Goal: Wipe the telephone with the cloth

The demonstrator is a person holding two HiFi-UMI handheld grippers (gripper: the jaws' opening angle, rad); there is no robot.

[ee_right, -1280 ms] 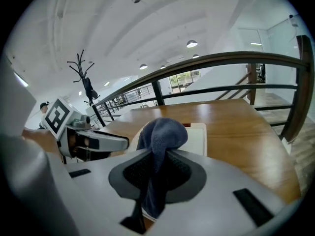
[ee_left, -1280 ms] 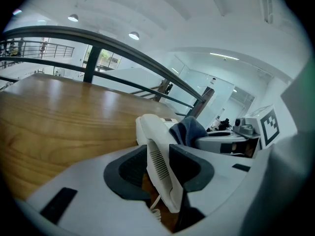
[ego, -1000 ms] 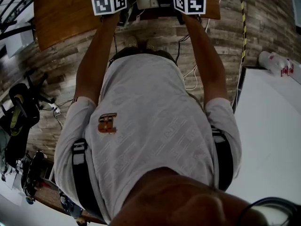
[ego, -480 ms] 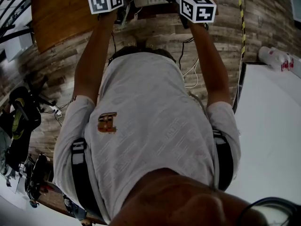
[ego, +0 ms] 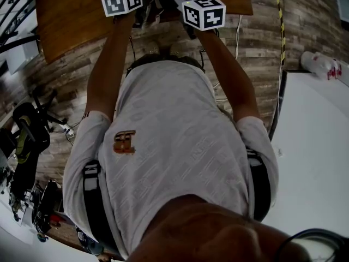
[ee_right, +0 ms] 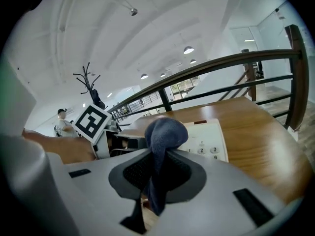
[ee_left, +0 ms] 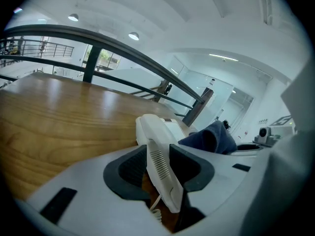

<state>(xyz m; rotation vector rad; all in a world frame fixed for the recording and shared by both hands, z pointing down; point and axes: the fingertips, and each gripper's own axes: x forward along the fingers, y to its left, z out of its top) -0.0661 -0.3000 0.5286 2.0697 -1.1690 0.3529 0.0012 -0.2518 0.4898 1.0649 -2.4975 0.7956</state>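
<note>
My left gripper (ee_left: 160,170) is shut on the white telephone handset (ee_left: 158,162), which stands on edge between the jaws, its coiled cord hanging below. Beyond it lies the white telephone base (ee_left: 170,128). My right gripper (ee_right: 157,173) is shut on a dark blue cloth (ee_right: 163,136). The cloth bulges out above the jaws, in front of the base's keypad (ee_right: 212,140). The left gripper view shows that cloth (ee_left: 210,139) just right of the handset. From the head view only the two marker cubes show, left (ego: 124,1) and right (ego: 203,12), close together over the table.
The wooden table (ego: 71,15) has a dark railing (ee_left: 98,48) behind it. Cables (ego: 223,89) trail over the plank floor. White bottles (ego: 320,67) lie at the right beside a white surface (ego: 316,162). Dark gear (ego: 24,130) stands at the left.
The right gripper's cube has moved left toward the left gripper's cube. The telephone that showed between them is now almost hidden at the top edge. The left cube has barely moved.
</note>
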